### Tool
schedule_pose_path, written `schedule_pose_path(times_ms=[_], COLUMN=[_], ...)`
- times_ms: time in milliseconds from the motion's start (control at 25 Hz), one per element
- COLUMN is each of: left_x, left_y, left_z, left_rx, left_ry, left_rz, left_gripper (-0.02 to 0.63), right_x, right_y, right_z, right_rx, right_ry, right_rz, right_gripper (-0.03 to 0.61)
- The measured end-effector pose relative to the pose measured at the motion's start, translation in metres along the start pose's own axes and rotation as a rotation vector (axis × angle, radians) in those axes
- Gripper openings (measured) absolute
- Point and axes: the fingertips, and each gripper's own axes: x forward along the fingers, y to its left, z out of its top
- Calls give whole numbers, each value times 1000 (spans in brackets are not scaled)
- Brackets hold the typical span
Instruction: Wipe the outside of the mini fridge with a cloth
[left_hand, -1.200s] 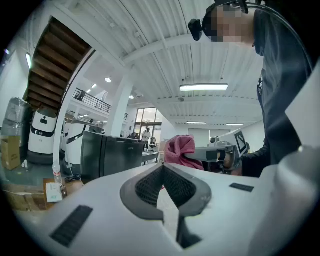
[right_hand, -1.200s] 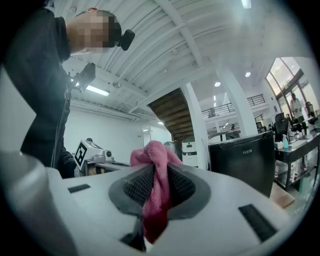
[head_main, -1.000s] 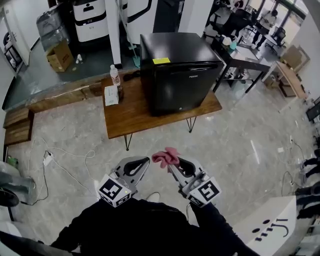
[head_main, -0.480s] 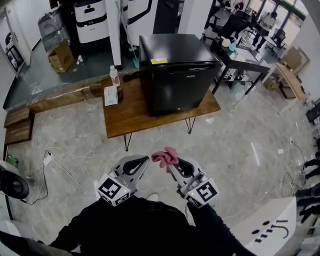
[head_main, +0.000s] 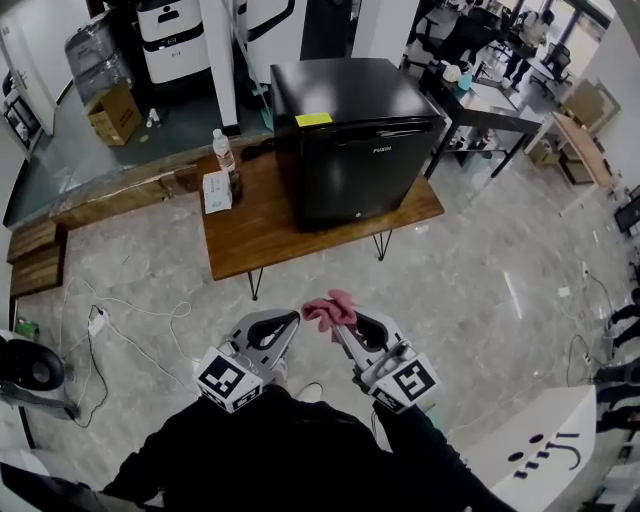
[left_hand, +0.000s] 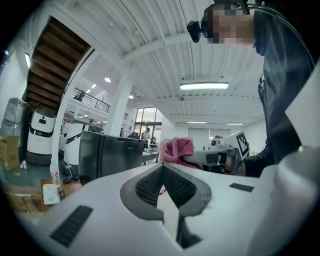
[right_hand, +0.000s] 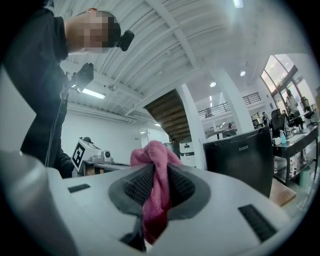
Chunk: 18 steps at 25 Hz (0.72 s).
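Comparing the head view with that of a second ago, the mini fridge (head_main: 355, 140) and the wooden table (head_main: 260, 240) under it have slid slightly up and to the left in the picture. Both grippers sit where they were at the bottom. Judgement: the person's head or body has shifted a little, and no work on the fridge has started.

Right gripper (head_main: 343, 322): jaws clamped on a pink cloth (head_main: 330, 309), which bunches above the tips and hangs down between the pads in the right gripper view. Grip unchanged.

Left gripper (head_main: 291, 323): jaws closed together with nothing between them. It is just beside the right one, position unchanged.

Mini fridge: black, door shut, standing on the right part of the table, with a yellow label (head_main: 313, 119) on its top. It is well apart from both grippers, with a stretch of floor (head_main: 450, 300) between. A water bottle (head_main: 224, 152) and a small box (head_main: 214, 190) stand on the table to its left.

Assessment: the cloth is in hand but the wipe is not yet begun, and the approach to the fridge remains to be made. The cloth is held by a fold, so a loose end may trail.
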Motion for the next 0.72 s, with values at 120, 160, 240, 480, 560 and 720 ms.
schedule_pose_path(times_ms=[120, 160, 240, 480, 560, 720], left_x=[10, 13, 20, 43, 49, 58], left_y=[21, 30, 49, 108, 130, 168], left_z=[-2, -2, 2, 22, 29, 37], left_rx=[-1, -2, -9, -4, -1, -2], left_ry=[9, 13, 9, -18, -30, -38], left_rz=[-11, -11, -15, -35, -40, -53], left_gripper=[6, 6, 6, 6, 6, 6], right_x=[18, 25, 40, 95, 114, 149], right_y=[-11, -14, -24, -56, -66, -84], right_z=[0, 1, 1, 7, 10, 11], right_rx=[-2, -5, -15, -28, -34, -75], right_ry=[5, 8, 18, 52, 58, 79], right_rz=[-7, -8, -11, -27, -31, -39], right_gripper=[61, 61, 61, 61, 63, 63])
